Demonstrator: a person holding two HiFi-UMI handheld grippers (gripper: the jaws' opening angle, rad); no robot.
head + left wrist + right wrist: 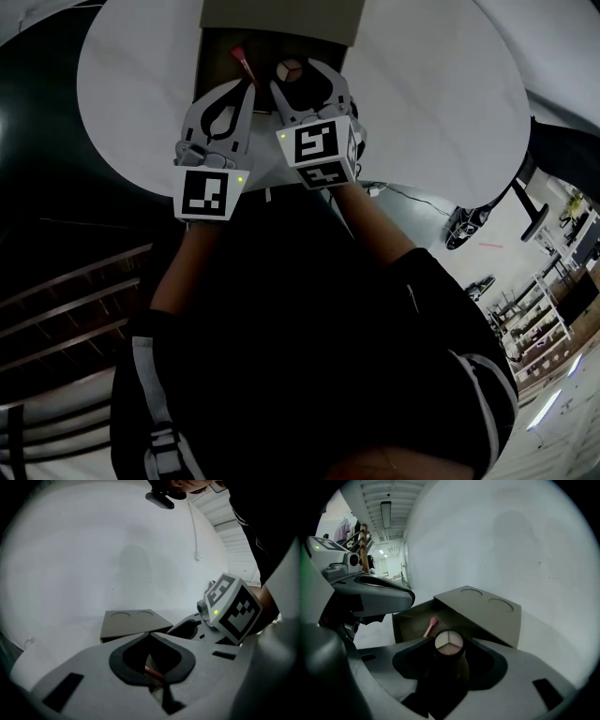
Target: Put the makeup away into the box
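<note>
So both tongs are loaded right now. The left tongs are clenched on a thin pink-tipped stick, some kind of makeup applicator. In the left gripper view you can see its red shaft pinched right where the jaws meet. The right tongs are grasping a dark round compact, whose top is split into three pale shades like a little pie chart. It sits upright between the jaws.

The box is a dark, squarish thing at the far side of the round white worktop, dead centre in the head view. Its lid is flipped open, and there are two shallow round dimples on the panel facing up.

Both tongs are side by side at the near edge of the box and nearly touching, left one on the left. The stick's pink tip pokes out over the open inside of the box. Can't tell if it's touching the bottom or just hanging above it. The compact is held just on the near side of the opening, to the right of the stick.
</note>
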